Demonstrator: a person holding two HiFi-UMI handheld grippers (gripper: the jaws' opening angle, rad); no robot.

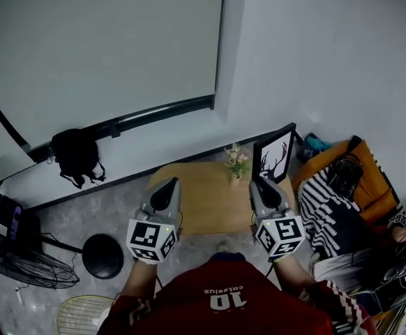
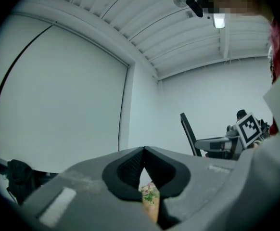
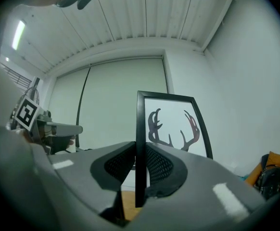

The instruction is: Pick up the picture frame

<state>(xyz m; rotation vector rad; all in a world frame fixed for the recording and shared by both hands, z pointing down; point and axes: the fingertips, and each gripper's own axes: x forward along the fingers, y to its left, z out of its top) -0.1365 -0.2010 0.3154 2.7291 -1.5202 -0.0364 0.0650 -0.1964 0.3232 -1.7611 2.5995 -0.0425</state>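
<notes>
The picture frame (image 1: 273, 156) is black-edged with a white print of dark antlers. It stands upright over the right end of the wooden table (image 1: 203, 201). My right gripper (image 1: 261, 181) is shut on its near left edge; in the right gripper view the frame's black bar (image 3: 140, 148) runs straight down between the two pads (image 3: 160, 165). My left gripper (image 1: 165, 189) hangs over the table's left part, jaws shut with nothing in them. In the left gripper view its pads (image 2: 130, 166) meet at the tip, and the frame (image 2: 189, 134) and right gripper (image 2: 229, 142) show at right.
A small vase of flowers (image 1: 237, 161) stands on the table beside the frame. A black bag (image 1: 77, 153) lies by the wall at left, a fan (image 1: 28, 264) and a round black base (image 1: 103, 255) on the floor. Striped and orange cloth (image 1: 342, 194) is heaped at right.
</notes>
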